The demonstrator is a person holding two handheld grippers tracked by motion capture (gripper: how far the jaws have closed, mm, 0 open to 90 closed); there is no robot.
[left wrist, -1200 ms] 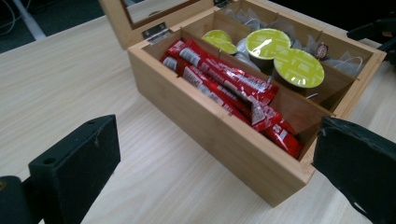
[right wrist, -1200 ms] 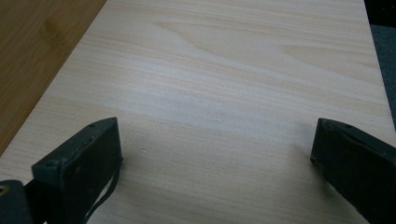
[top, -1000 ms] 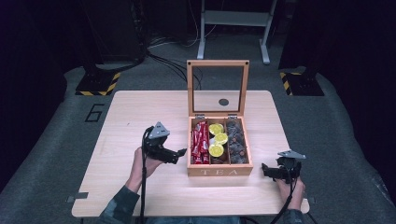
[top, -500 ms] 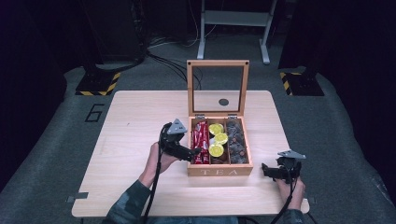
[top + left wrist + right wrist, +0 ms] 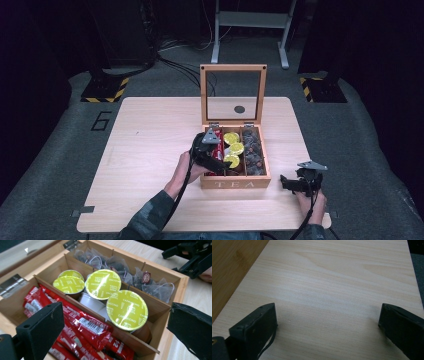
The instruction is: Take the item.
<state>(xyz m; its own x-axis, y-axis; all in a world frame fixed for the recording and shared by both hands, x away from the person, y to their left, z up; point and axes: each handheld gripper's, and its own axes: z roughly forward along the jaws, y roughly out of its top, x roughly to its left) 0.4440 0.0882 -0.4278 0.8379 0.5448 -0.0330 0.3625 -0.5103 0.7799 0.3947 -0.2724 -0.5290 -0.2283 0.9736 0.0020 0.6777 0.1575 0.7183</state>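
An open wooden tea box stands mid-table with its glass lid upright. It holds red sachets in the left compartment, yellow-lidded capsules in the middle one and tea bags in the right one. My left gripper hovers over the red sachets and the nearest capsule, open, with nothing between its jaws. To the right of the box, my right gripper rests low over bare table, open and empty.
The box's wooden side lies to the left in the right gripper view. Bare tabletop spreads left of the box. Dark floor, cables and a metal stand lie beyond the far table edge.
My left gripper has moved right, from the table beside the box to above its left and middle compartments. The right gripper has stayed put.
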